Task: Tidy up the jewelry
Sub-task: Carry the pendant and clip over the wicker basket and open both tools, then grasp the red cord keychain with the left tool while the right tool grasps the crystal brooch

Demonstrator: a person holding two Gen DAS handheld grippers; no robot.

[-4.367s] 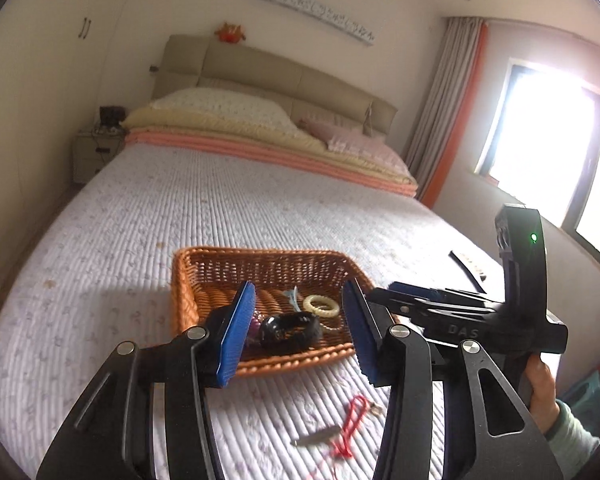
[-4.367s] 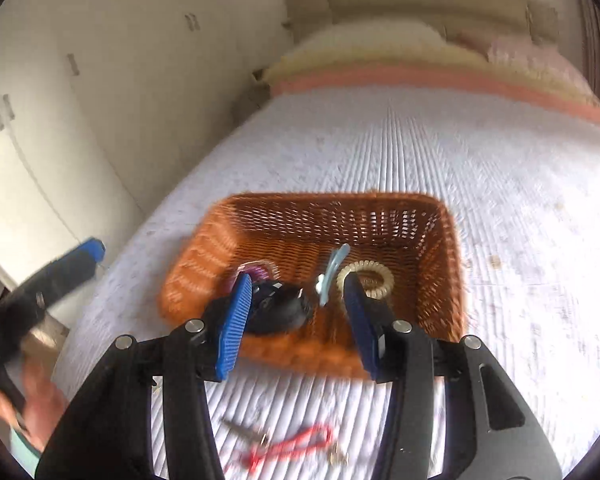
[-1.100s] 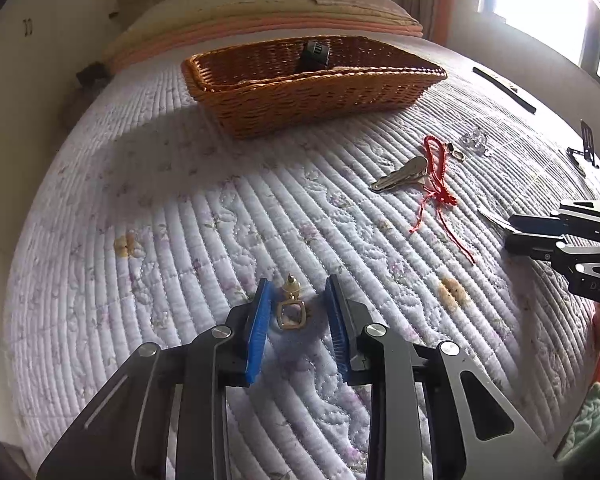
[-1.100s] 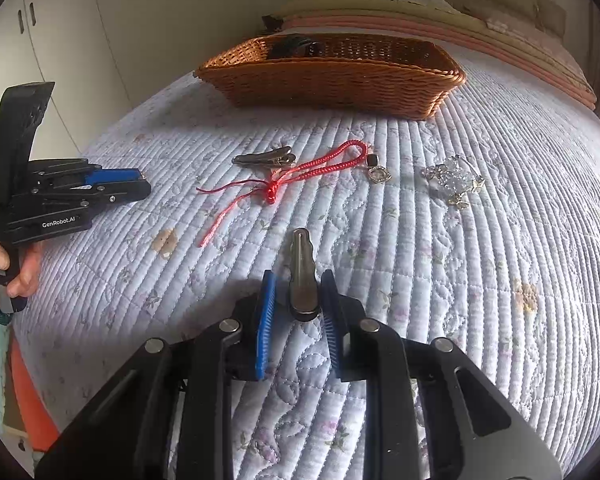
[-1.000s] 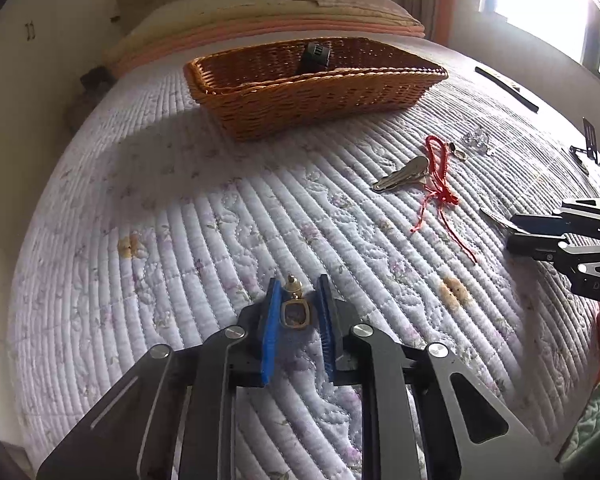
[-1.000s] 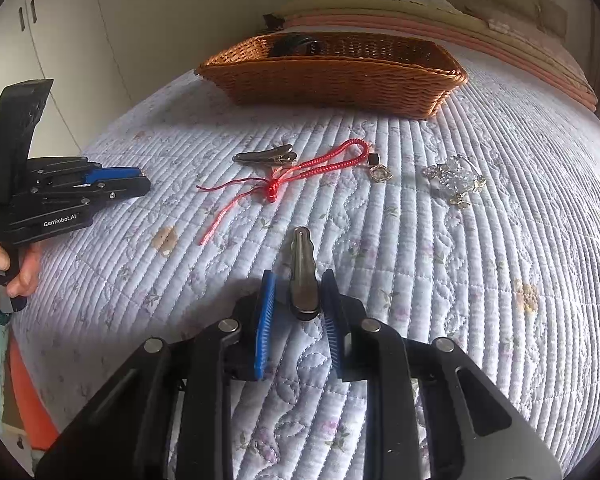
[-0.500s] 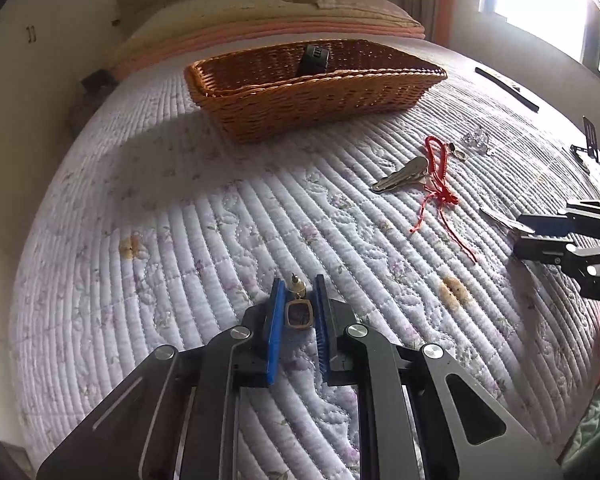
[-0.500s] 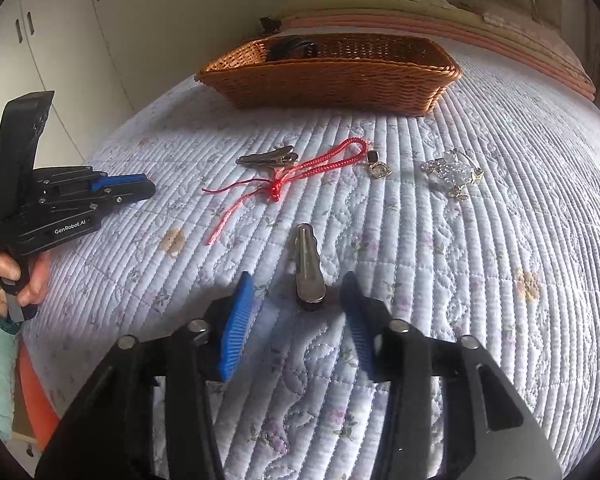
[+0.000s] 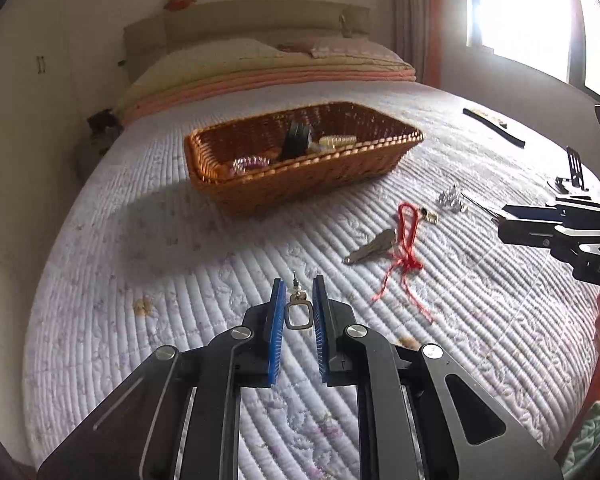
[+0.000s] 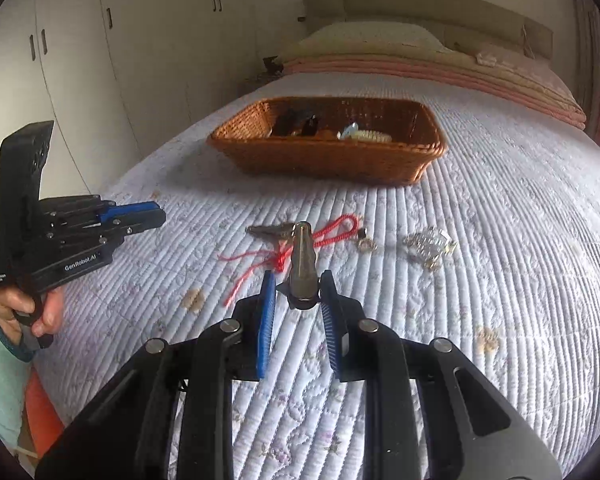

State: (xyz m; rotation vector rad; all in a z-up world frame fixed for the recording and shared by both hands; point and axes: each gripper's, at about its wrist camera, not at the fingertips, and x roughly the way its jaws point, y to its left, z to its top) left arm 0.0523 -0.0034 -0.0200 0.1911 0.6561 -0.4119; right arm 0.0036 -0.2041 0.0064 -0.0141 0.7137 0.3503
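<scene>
My left gripper (image 9: 298,300) is shut on a gold square earring (image 9: 299,314) and holds it above the quilt. My right gripper (image 10: 298,292) is shut on a metal hair clip (image 10: 303,266), lifted off the bed. The wicker basket (image 9: 312,176) stands further up the bed and holds a black watch (image 9: 296,140), a coil hair tie and a beaded bracelet; it also shows in the right wrist view (image 10: 328,160). A red cord (image 10: 296,248), a second metal clip (image 10: 270,231), a small ring (image 10: 366,245) and a crystal piece (image 10: 430,246) lie on the quilt.
The white quilted bed (image 9: 140,248) spreads all round. A black strip (image 9: 494,126) lies near the right edge. Pillows and a headboard (image 10: 420,12) are at the far end. White wardrobes (image 10: 80,60) stand to the left.
Both grippers have risen from the quilt. The left lifted the earring. The right, open around the clip half a second ago, closed on it and raised it.
</scene>
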